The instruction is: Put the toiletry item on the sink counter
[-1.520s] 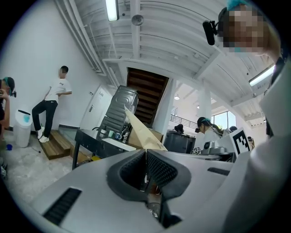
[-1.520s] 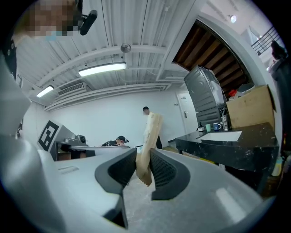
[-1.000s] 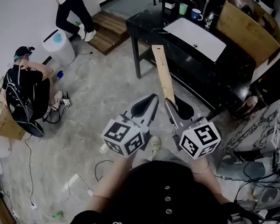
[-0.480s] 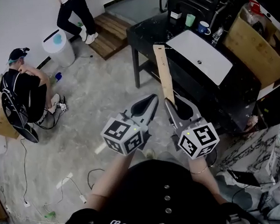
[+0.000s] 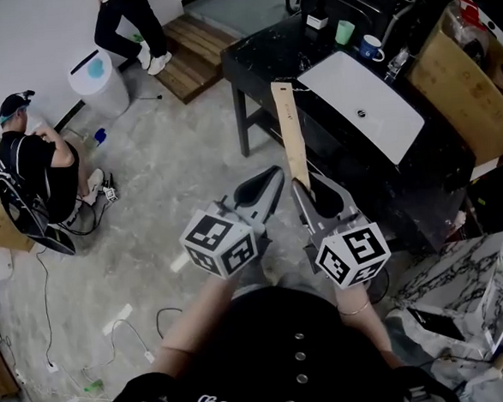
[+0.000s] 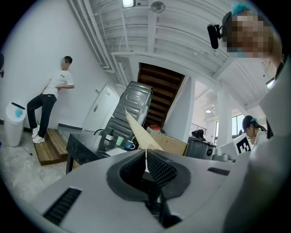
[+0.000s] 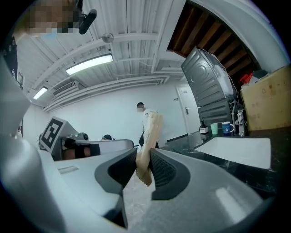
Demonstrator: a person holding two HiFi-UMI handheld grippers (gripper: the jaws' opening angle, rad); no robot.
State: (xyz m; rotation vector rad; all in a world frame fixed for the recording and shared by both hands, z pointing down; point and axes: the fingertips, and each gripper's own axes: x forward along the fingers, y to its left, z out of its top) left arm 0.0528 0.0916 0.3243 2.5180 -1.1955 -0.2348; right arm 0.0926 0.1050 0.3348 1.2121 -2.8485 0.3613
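Note:
The toiletry item is a long, flat tan paper packet (image 5: 288,133). My right gripper (image 5: 306,186) is shut on its lower end, and it sticks up and forward toward the black sink counter (image 5: 258,53) with its white basin (image 5: 360,94). In the right gripper view the packet (image 7: 150,129) is pinched between the ribbed pads of the right gripper (image 7: 144,166), with the basin (image 7: 236,150) ahead at right. My left gripper (image 5: 271,175) is held beside it, shut on nothing. In the left gripper view the left gripper (image 6: 145,157) has its pads together, and the packet (image 6: 138,134) rises behind them.
On the counter's far end stand a green cup (image 5: 341,32) and a blue mug (image 5: 368,48). A cardboard box (image 5: 461,61) leans at the right. A white bin (image 5: 101,82), a wooden step (image 5: 191,54), a crouching person (image 5: 34,164), a standing person (image 5: 127,24) and floor cables lie to the left.
Both grippers keep their pose and the packet stays pinched. The head view has shifted a little, so the counter and floor sit slightly differently around them.

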